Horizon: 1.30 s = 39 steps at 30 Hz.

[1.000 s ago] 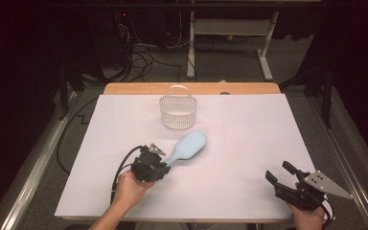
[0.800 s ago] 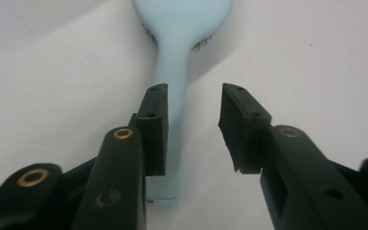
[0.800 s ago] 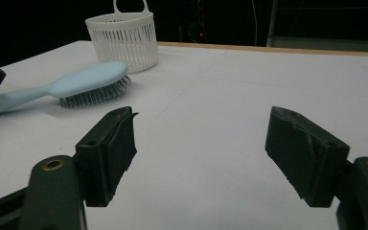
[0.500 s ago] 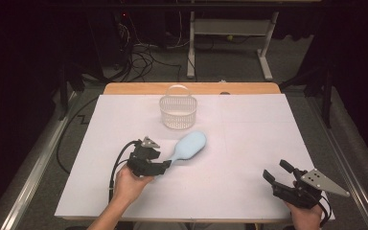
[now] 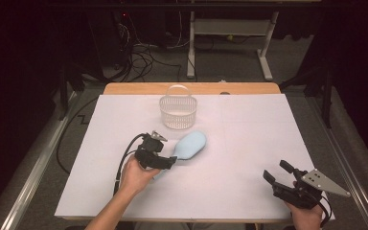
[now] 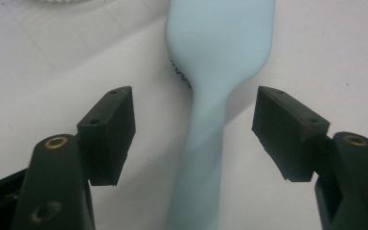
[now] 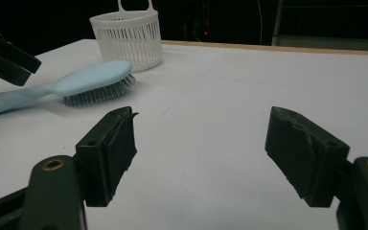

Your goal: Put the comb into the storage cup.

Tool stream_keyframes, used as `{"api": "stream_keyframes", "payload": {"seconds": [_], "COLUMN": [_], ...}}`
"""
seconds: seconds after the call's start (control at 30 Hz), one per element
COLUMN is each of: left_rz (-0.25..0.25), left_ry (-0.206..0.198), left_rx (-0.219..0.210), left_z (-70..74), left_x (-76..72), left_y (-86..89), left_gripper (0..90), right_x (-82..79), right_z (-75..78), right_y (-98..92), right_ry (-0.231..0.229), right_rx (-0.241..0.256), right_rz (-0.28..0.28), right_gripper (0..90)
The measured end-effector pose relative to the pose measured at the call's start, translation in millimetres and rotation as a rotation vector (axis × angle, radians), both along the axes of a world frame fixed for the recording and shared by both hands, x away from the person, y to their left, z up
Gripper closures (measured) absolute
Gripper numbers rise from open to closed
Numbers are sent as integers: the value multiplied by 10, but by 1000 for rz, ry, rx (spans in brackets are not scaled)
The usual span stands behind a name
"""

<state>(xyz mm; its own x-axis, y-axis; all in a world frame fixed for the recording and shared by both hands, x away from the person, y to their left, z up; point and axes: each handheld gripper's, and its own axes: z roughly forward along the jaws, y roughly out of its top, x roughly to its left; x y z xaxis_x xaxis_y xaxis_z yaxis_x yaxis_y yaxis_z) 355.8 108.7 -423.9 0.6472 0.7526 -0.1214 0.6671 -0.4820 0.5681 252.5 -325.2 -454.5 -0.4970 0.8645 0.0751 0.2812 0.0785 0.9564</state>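
Left gripper view: hairbrush (image 6: 206, 143) between spread claw (image 6: 194, 136).

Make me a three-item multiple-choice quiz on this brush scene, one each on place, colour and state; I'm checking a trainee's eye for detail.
1. Where is the white basket?
A. beyond the brush head
B. at the table's near edge
C. beside the right gripper

2. What colour is the hairbrush?
A. red
B. pale blue
C. black

3. How is the left gripper?
A. shut on the handle
B. open, jaws either side of the handle
C. holding the basket

Answers: 1 A, the high view shows it farther back; 2 B, all views agree; 3 B, gaps show beside the handle.
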Motion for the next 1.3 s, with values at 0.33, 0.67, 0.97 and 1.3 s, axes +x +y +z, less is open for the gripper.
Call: {"api": "stream_keyframes", "payload": {"seconds": [0.33,0.67,0.97,1.3], "left_rz": [-30,-47,-47,-41], "left_ry": [28,60,80,89], "left_rx": [60,118,137,145], "left_z": [-69,-127,-200,-242], "left_x": [93,151,196,222], "left_y": [-175,-279,-317,-344], "left_gripper": [308,309,314,377], "right_x": [-1,0,7,7], "right_z": [-4,-6,-9,-11], "right_y": [-3,0,1,2], "right_ry": [3,8,14,12], "right_rx": [0,1,2,-1], "right_rz": [5,8,11,11], "right_gripper": [265,265,265,265]}}
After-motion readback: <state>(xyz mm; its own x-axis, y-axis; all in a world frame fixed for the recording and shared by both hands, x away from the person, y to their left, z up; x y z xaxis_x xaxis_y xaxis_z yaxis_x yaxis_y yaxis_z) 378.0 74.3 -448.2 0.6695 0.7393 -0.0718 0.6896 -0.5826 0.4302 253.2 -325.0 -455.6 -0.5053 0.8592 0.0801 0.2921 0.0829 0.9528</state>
